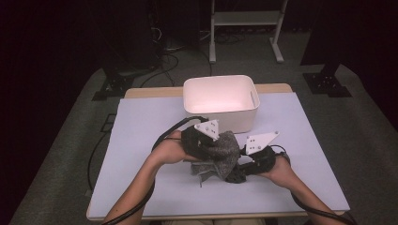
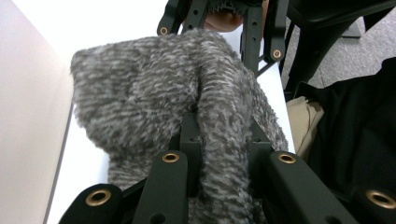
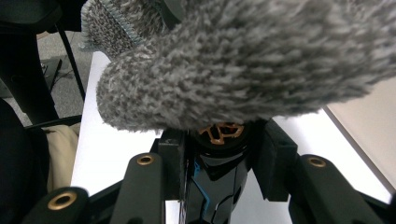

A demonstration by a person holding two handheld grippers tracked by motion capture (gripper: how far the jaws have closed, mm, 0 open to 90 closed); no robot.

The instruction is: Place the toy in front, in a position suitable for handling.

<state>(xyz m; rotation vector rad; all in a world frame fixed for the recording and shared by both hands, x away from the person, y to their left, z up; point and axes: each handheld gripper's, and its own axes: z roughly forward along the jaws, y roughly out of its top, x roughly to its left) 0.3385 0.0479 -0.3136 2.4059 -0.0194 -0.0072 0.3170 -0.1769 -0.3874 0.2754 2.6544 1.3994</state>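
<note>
High view: worktop [image 1: 141, 154], white bin [image 1: 220, 101] at back, grey knit cloth [image 1: 218, 152] lifted just before it. Left hand-held gripper [image 2: 222, 154] pinches a cloth fold (to carry it); right hand-held gripper [image 3: 219, 158] clamps a glossy black object [image 3: 217, 186] under the cloth.
</note>
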